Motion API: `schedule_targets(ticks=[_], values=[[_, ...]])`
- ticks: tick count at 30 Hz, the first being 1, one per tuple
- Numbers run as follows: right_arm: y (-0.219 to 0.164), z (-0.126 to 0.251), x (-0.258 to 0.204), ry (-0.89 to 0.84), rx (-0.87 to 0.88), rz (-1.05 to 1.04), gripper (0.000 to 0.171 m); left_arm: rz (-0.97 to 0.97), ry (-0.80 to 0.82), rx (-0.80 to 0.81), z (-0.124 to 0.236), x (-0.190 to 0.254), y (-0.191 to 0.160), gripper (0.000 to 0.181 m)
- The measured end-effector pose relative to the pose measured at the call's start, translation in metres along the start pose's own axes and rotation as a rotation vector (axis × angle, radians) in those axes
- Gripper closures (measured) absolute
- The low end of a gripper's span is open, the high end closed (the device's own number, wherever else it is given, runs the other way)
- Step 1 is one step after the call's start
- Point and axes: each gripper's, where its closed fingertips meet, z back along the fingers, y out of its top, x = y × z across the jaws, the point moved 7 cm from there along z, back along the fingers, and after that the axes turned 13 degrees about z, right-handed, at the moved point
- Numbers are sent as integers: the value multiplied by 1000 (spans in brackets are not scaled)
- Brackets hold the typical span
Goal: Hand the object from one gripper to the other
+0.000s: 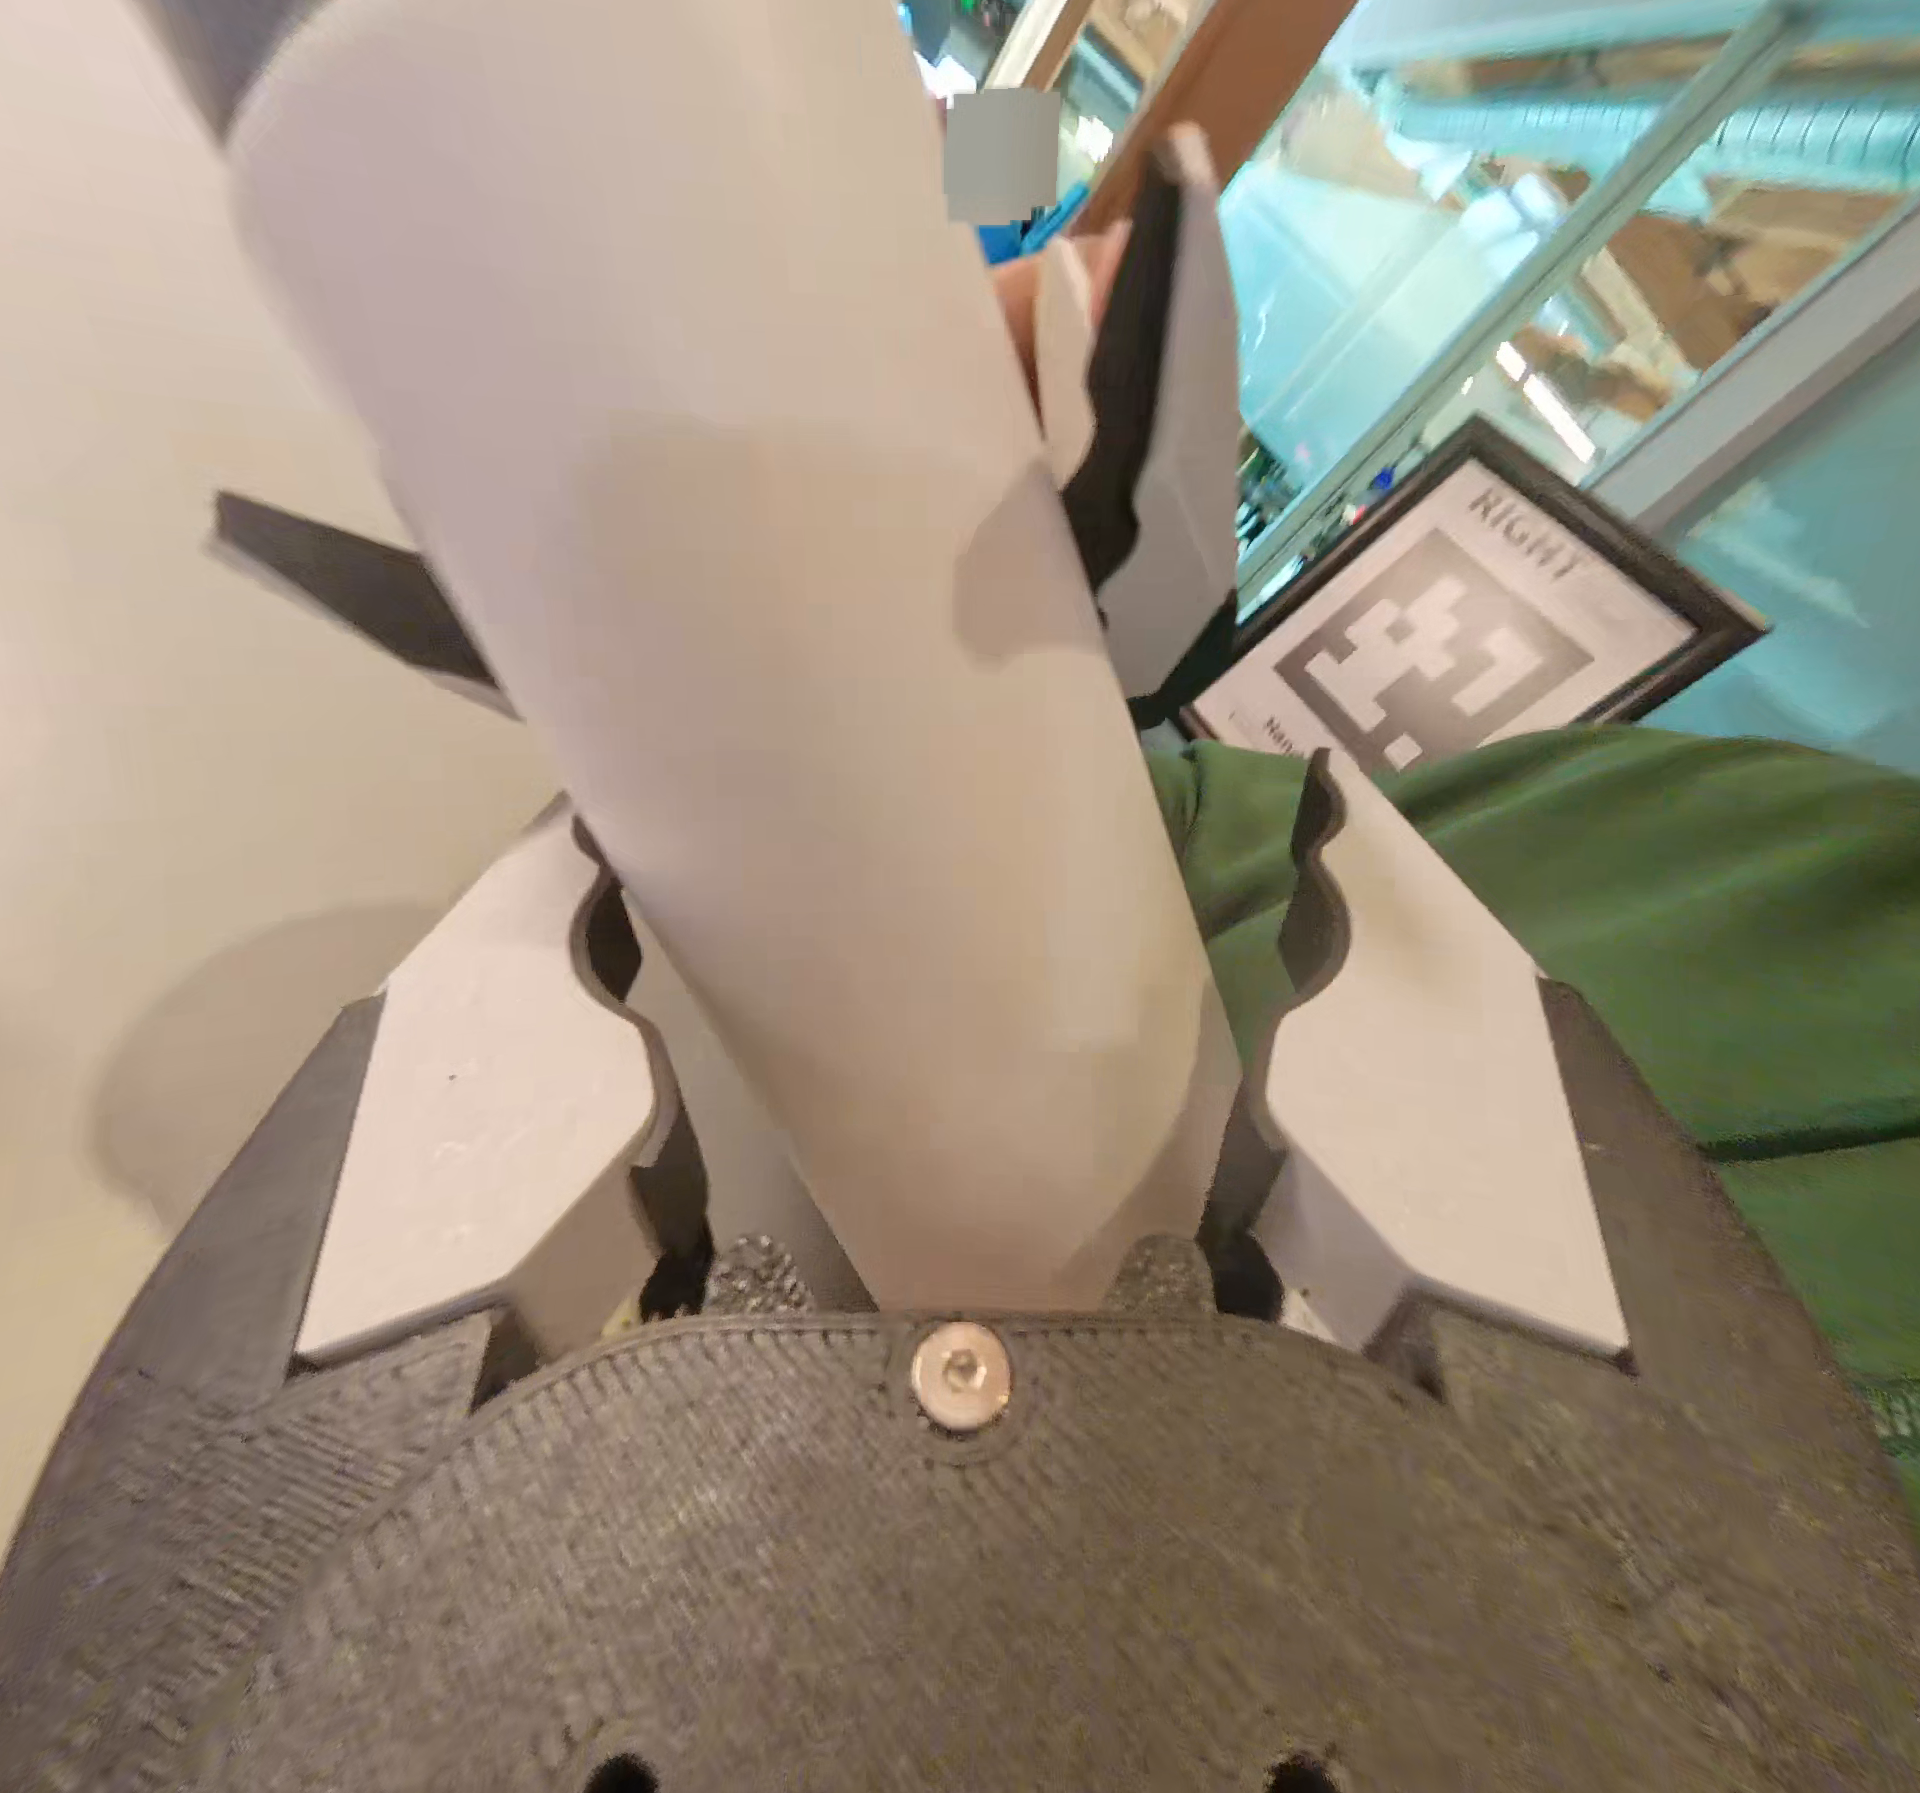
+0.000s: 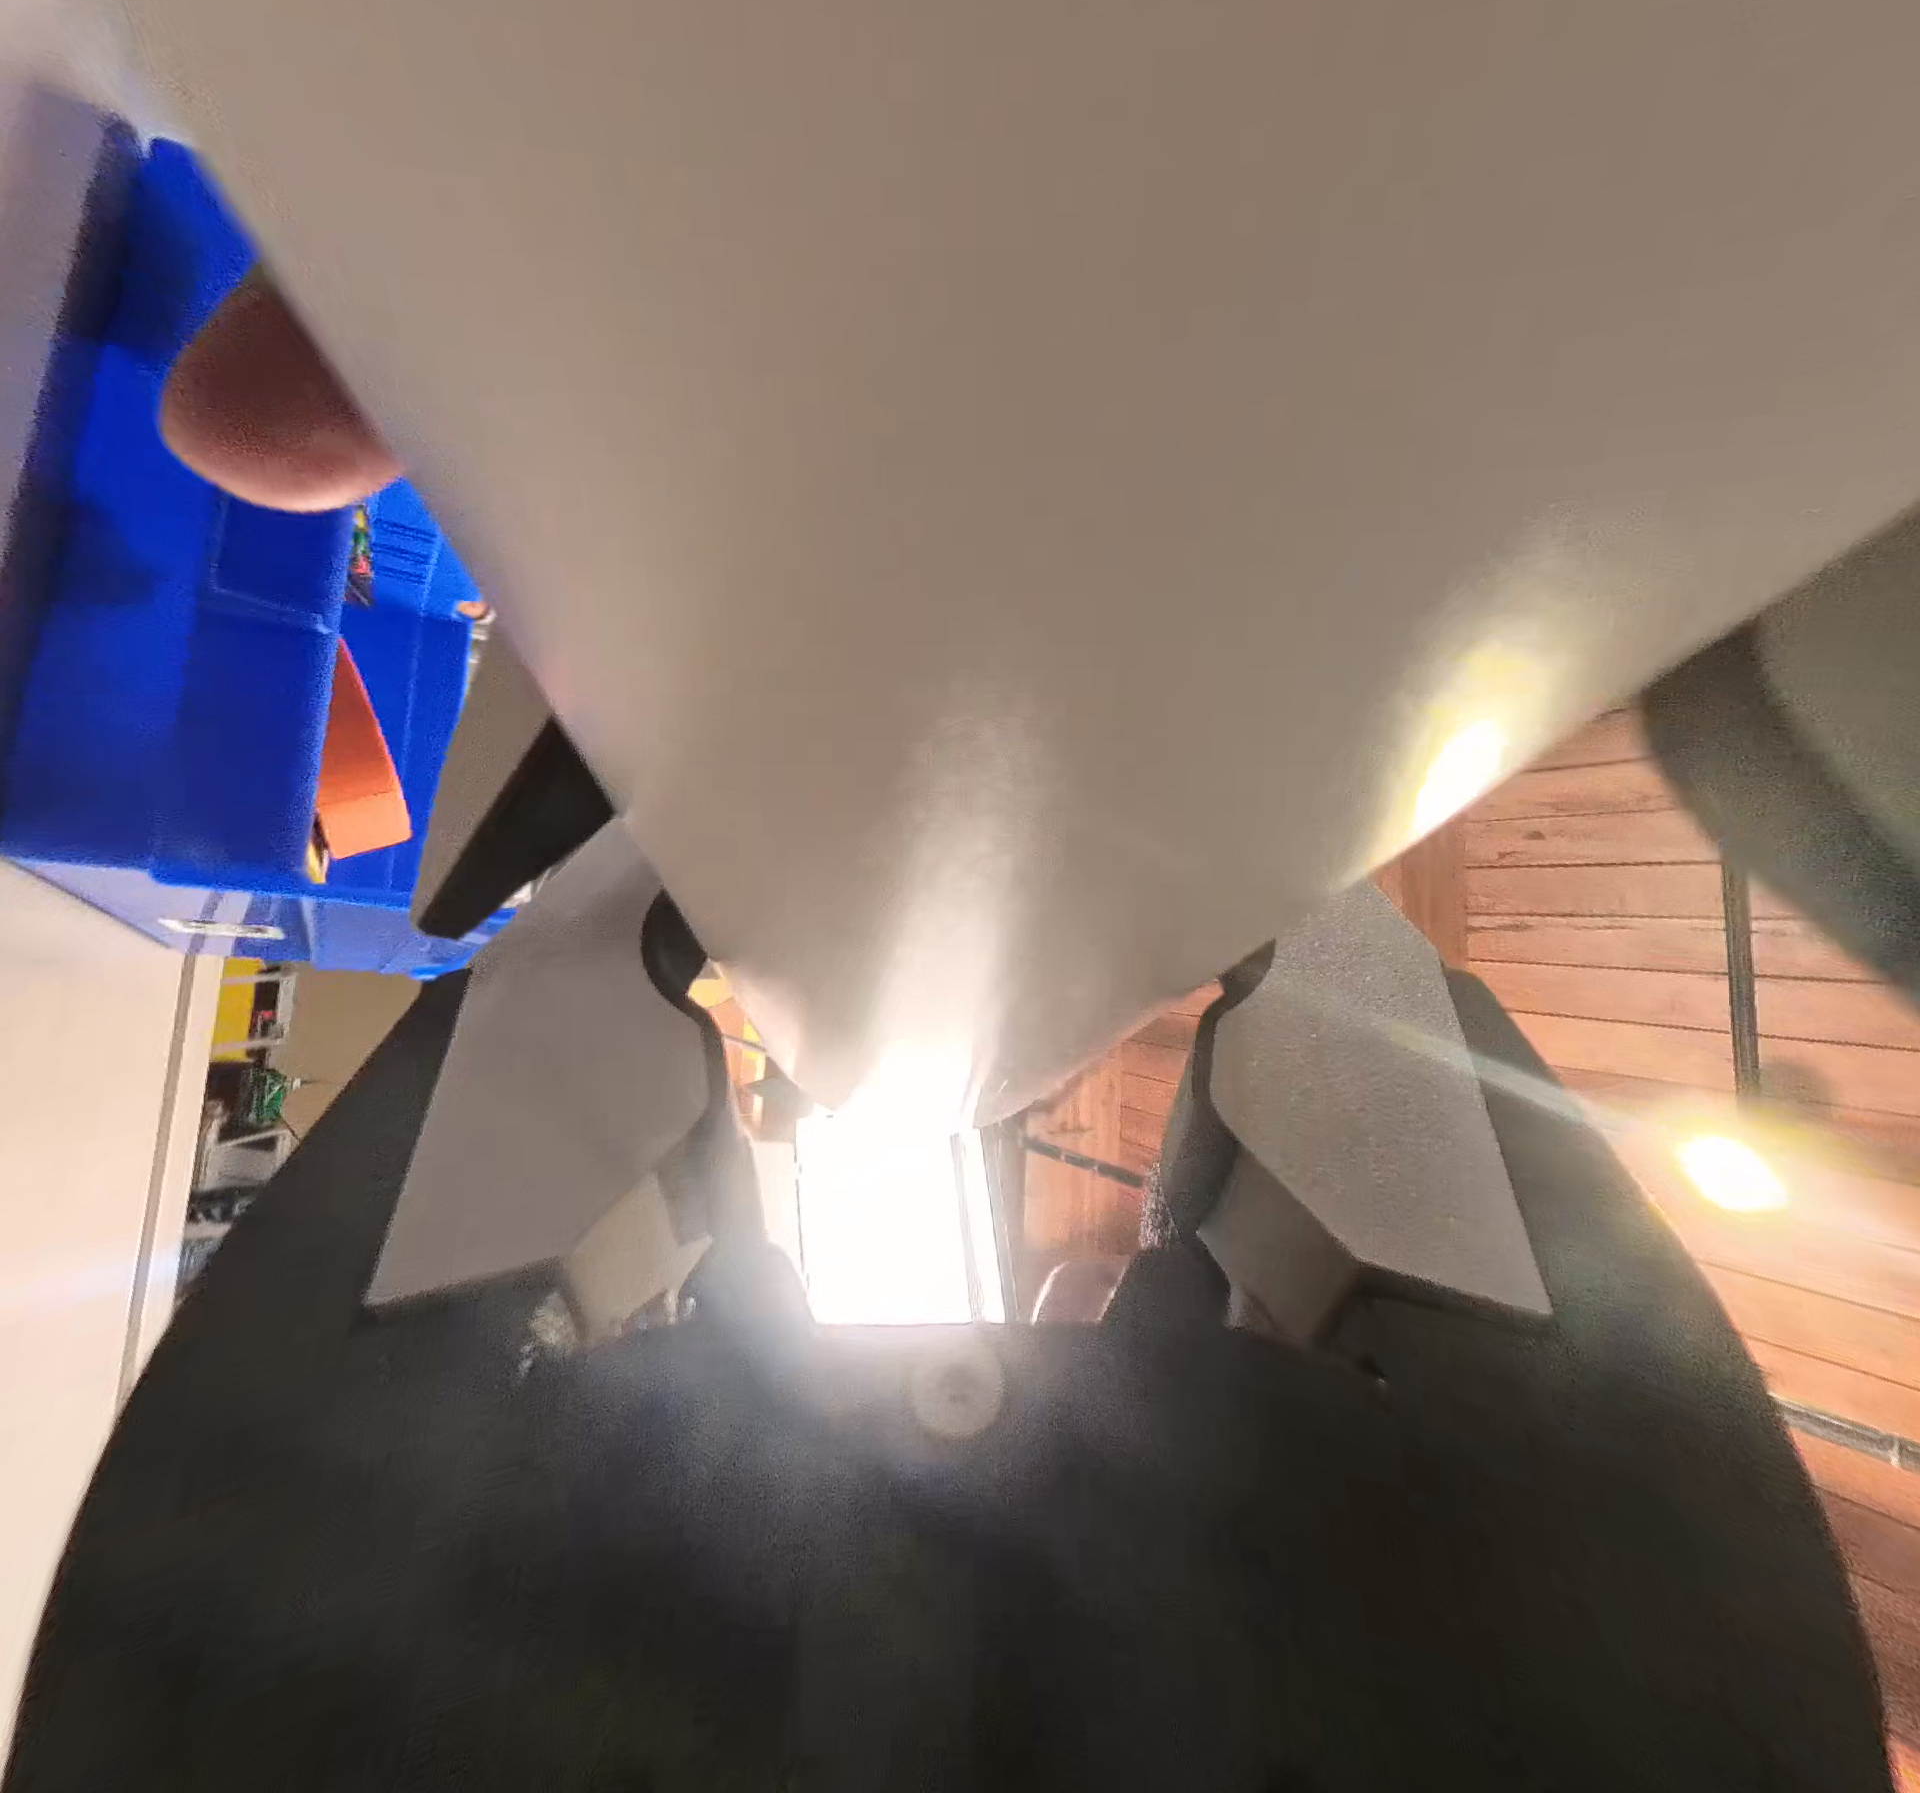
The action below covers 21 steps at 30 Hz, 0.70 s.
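Nearest in the left wrist view, the left gripper [image 1: 956, 824] is seen with its fingers [image 1: 499, 1068] set well apart and the lower end of a white bottle [image 1: 675, 496] lodged between them. The bottle is tilted, its far end leaning up and to the left, where a dark grey part is seen. The left fingertip lies against the bottle's side. At the right fingertip a gap is left, through which green cloth [image 1: 1610, 964] is seen. Whether the bottle is actually clamped by this gripper cannot be told.

Farther along the bottle, the other gripper's parts are seen on both sides: a grey and black finger [image 1: 1195, 372] at the right edge and a black pad [image 1: 343, 590] at the left. Beyond the cloth a framed marker card [image 1: 1455, 642] is propped, and a glass wall [image 1: 1558, 237] is seen behind it.

In the right wrist view, the right gripper [image 2: 961, 954] is closed onto the bottle, both fingertips being pressed to its sides near its end. The rest of the bottle fills the upper view. To the left, the blue body [image 2: 187, 621] of the left gripper is seen, with a person's fingertip [image 2: 270, 413] resting on it. Far right, wooden planks [image 2: 1610, 912] and a lit lamp [image 2: 1730, 1172] are seen.
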Motion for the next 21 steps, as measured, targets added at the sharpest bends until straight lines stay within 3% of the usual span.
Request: schedule_targets(ticks=[4,10,13,18,21], values=[[2,-1,-1,16,2,6,70,24,-32,58,5,-16,0,88],[-15,-8,3,79,-69,-200,62,5,-96,67,7,-17,1,89],[-30,-13,11,79,-139,-371,73,33,-232,90,10,-7,3,89],[-48,-21,15,152,-213,-770,89,22,-393,181,22,6,9,89],[-56,-23,5,265,-217,-1061,86,-1,-427,270,32,10,16,89]])
